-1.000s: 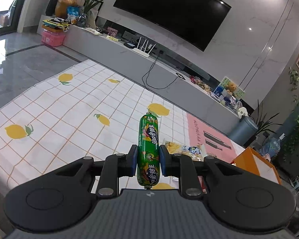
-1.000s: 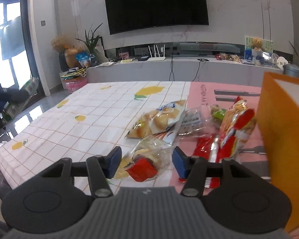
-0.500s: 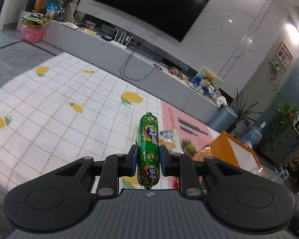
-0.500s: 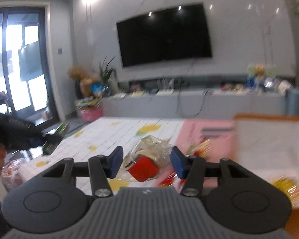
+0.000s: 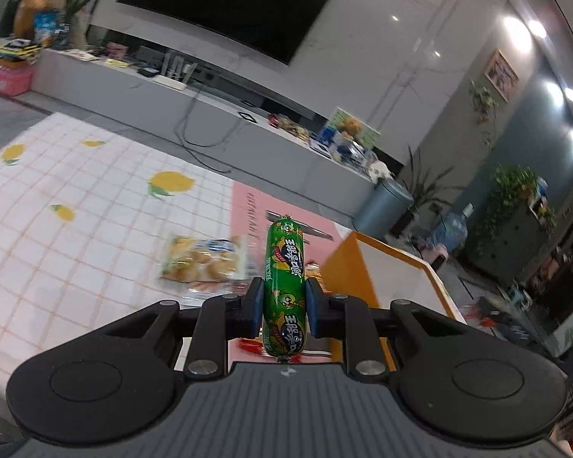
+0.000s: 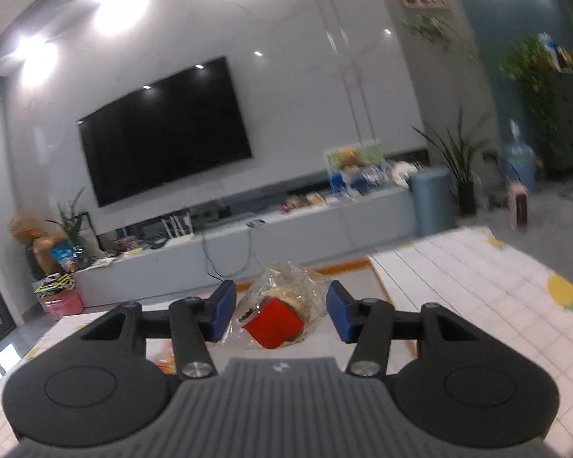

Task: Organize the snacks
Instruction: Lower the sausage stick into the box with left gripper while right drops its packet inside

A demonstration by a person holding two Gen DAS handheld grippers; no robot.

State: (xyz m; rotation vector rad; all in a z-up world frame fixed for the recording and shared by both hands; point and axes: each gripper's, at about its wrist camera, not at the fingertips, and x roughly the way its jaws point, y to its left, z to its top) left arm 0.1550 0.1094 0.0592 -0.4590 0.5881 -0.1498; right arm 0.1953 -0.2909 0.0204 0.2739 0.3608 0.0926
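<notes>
My left gripper (image 5: 279,307) is shut on a green sausage stick (image 5: 284,286), held upright above the table. An orange box (image 5: 386,267) with a white inside stands just ahead to the right. A biscuit packet (image 5: 202,257) lies ahead to the left. My right gripper (image 6: 280,311) holds a clear snack packet with a red piece (image 6: 275,315) between its blue pads, raised above the orange box rim (image 6: 340,267). The pads stand wide apart, and contact with the packet is unclear.
The table has a white lemon-print cloth (image 5: 57,206) and a pink mat (image 5: 248,210). Red snack wrappers (image 5: 248,345) lie under the left gripper. A TV bench (image 5: 210,103) and a grey bin (image 5: 384,206) stand beyond the table.
The left gripper has swung right with the sausage, towards the orange box. The right gripper has lifted the clear packet off the table and turned right over the box.
</notes>
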